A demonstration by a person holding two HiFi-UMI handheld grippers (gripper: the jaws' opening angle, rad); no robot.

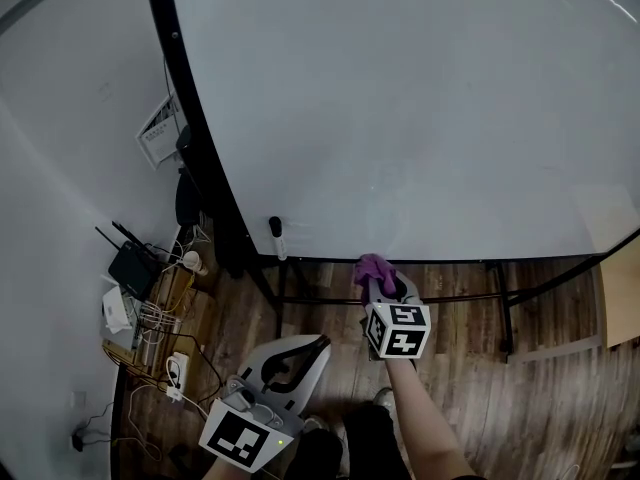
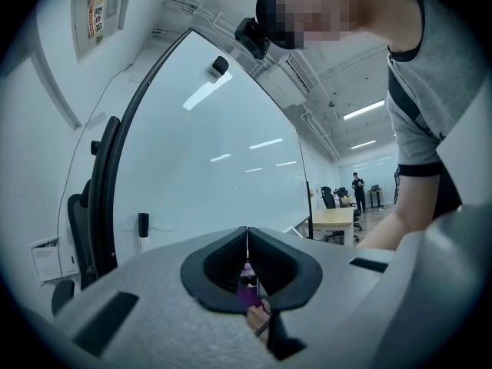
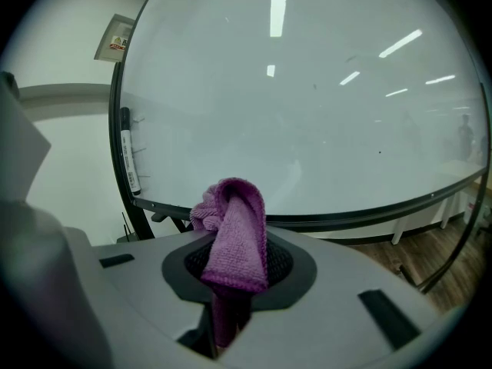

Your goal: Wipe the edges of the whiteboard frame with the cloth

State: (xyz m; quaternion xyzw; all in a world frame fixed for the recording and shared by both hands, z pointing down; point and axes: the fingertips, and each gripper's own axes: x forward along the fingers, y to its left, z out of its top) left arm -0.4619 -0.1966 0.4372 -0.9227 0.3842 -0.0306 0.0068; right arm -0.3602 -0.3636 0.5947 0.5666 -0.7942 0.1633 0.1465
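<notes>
- My right gripper (image 3: 234, 261) is clenching the purple cloth (image 3: 234, 233); the jaws are pinching its middle, and a folded bunch is standing up above them while a tail is hanging down between them.
- My left gripper (image 2: 247, 249) is sitting low and behind the right one, with its jaws pressed together and nothing caught between them.
- In the head view the cloth (image 1: 373, 267) is riding at the tip of the right gripper (image 1: 381, 280), just under the black bottom edge of the whiteboard frame (image 1: 450, 260); I cannot tell whether it is touching.
- Ahead of the right gripper and to its left, a marker (image 3: 129, 154) is clinging to the whiteboard (image 3: 307, 114) near the frame's left edge.
- Further left of both grippers, a router (image 1: 130, 268) and a power strip (image 1: 175, 371) are lying among cables on the wooden floor (image 1: 560, 368).
</notes>
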